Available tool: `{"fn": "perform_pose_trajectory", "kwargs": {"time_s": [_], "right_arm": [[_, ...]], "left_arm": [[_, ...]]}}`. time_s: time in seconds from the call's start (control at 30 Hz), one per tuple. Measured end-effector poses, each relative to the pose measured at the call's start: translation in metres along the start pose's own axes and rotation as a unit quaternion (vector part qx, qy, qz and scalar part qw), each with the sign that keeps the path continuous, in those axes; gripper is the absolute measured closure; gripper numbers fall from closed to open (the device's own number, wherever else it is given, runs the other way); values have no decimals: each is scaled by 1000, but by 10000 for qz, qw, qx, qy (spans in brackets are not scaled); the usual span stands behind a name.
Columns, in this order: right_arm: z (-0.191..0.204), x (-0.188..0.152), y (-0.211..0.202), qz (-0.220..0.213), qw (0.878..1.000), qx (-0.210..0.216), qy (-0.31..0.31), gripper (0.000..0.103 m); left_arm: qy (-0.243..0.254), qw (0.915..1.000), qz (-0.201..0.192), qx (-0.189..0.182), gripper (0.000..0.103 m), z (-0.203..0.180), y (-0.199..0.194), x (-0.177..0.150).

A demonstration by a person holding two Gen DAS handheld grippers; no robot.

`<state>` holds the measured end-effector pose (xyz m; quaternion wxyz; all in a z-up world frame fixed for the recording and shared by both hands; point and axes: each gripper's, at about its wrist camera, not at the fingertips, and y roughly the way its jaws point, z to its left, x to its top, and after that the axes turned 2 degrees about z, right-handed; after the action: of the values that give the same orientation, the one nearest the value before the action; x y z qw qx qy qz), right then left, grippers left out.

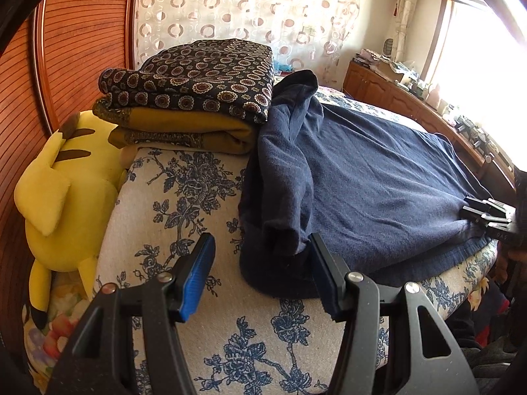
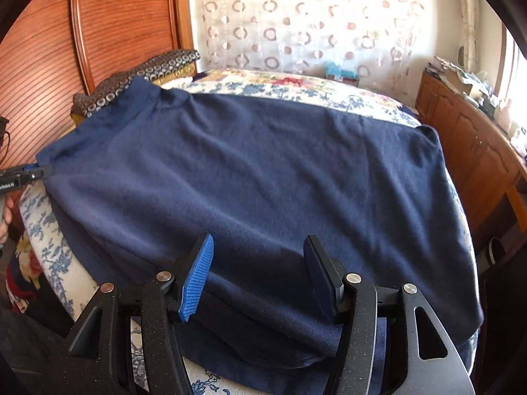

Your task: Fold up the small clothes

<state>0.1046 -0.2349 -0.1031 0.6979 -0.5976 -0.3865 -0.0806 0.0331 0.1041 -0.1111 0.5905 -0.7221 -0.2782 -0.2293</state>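
Observation:
A navy blue sweater (image 2: 257,171) lies spread flat on a floral-covered surface (image 1: 184,197); in the left wrist view it (image 1: 372,181) stretches to the right, with a sleeve (image 1: 290,177) folded over its left side. My left gripper (image 1: 260,247) is open, its jaws set either side of the sleeve cuff and the hem corner. My right gripper (image 2: 258,247) is open over the near hem, with cloth lying between its blue-padded fingers (image 2: 197,279). Each gripper shows small at the edge of the other's view: the right (image 1: 487,217), the left (image 2: 29,174).
A stack of folded patterned and mustard cloths (image 1: 194,98) sits behind the sweater's left end. A yellow plush toy (image 1: 62,191) lies to the left. A wooden headboard (image 1: 79,49), a curtain (image 2: 296,23) and a cluttered wooden cabinet (image 2: 467,131) surround the bed.

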Motion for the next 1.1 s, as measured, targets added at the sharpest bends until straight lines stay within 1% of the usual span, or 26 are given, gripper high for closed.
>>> {"fn": "perform_pose_trajectory", "kwargs": {"time_s": [0.03, 0.17, 0.3, 0.33, 0.4, 0.47, 0.5, 0.57, 0.6, 0.67, 0.7, 0.77, 0.83, 0.87, 1.0, 1.1], "right_arm": [[0, -3, 4, 64, 10000, -23, 15, 44], [1, -12, 1, -153, 9998, -136, -19, 42], [1, -16, 1, -289, 9995, -135, 16, 41], [0, -17, 1, -298, 9995, -131, 26, 41], [0, -16, 1, -304, 9994, -135, 20, 41], [1, -16, 1, -297, 9995, -131, 20, 41], [0, -17, 1, -301, 9995, -129, 19, 41], [1, -16, 1, -296, 9995, -128, 24, 41], [0, -16, 0, -290, 9995, -129, 26, 41], [0, -15, -1, -258, 9995, -186, 20, 41], [-3, -16, -5, -276, 9992, -280, 38, 41], [-11, -16, -13, -348, 9987, -361, 108, 41], [-27, -19, -23, -361, 9980, -447, 245, 41], [-37, -21, -28, -354, 9973, -558, 311, 41], [-70, -32, -44, -370, 9941, -807, 618, 41], [-89, -37, -57, -451, 9915, -864, 860, 41]], "left_arm": [[-22, 10000, 1, -23, 47, 0, 0, 0], [-96, 9999, 4, -100, 47, 1, 1, -1], [-196, 9988, -13, -440, 47, 3, 2, -1], [-211, 9985, 10, -510, 51, 2, 4, -1], [-191, 9984, 29, -536, 56, -1, 7, 1], [-178, 9982, 24, -575, 65, -3, 9, 3], [-181, 9979, 40, -613, 76, -4, 11, 4], [-168, 9978, 74, -642, 87, -7, 14, 6], [-134, 9978, 60, -644, 95, -9, 14, 6], [-10, 9979, -19, -644, 98, -17, 11, 10], [36, 9978, -50, -665, 99, -20, 10, 12], [179, 9963, -151, -823, 99, -33, 4, 19], [396, 9939, -260, -999, 100, -53, -2, 31], [502, 9923, -295, -1089, 100, -63, -4, 38], [947, 9825, -439, -1540, 100, -119, -4, 72], [1214, 9739, -518, -1845, 100, -157, -4, 89]]}}
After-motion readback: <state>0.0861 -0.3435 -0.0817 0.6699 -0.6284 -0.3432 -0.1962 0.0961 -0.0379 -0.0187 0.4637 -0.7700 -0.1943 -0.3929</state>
